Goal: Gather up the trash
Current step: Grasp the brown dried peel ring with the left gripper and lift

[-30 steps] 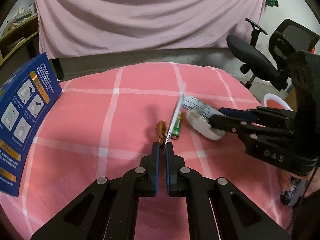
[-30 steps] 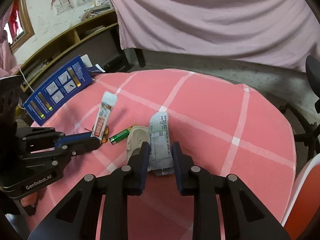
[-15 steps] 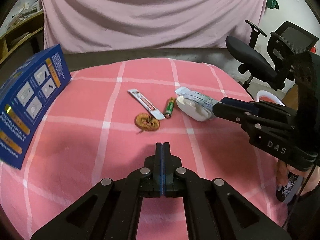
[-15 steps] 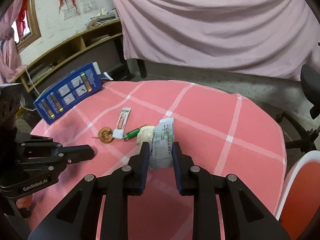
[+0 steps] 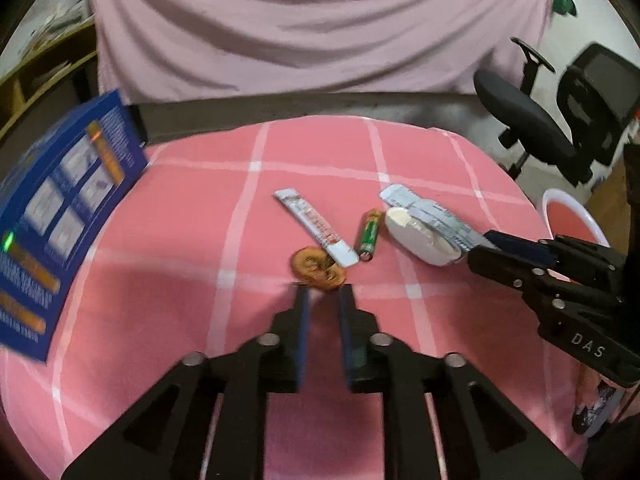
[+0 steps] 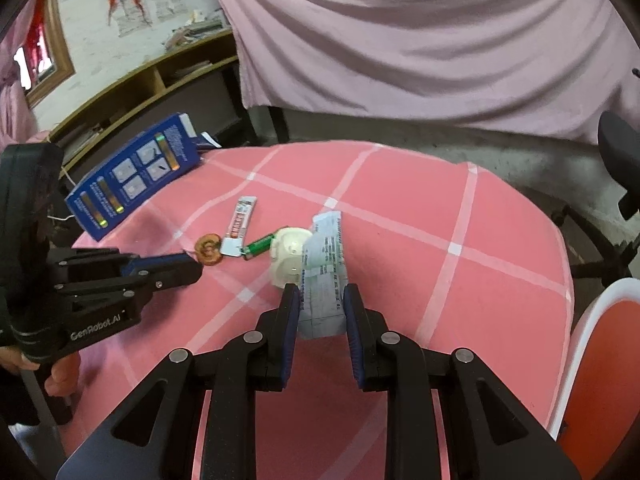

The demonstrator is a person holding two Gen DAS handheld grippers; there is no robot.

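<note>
Trash lies in a loose cluster near the middle of the tabletop [image 5: 460, 168]: an orange peel curl [image 5: 318, 268], a slim white sachet [image 5: 316, 226], a green battery [image 5: 369, 236] and a white blob [image 5: 420, 238] under a printed paper packet [image 6: 324, 272]; the right gripper [image 6: 320, 300] is clamped on the packet's near end, and a weak hold could let the limp paper slide out, or drag the blob along with it toward the tabletop's near edge; the left gripper [image 5: 323, 294] has nothing between its jaws, which are opening just short of the peel, and closing too early could nudge the peel away or catch the cloth; a second ago the left gripper held the sachet upright beside the peel, and now the sachet lies flat, its end over the peel; the right gripper's hold on the packet is unchanged.
</note>
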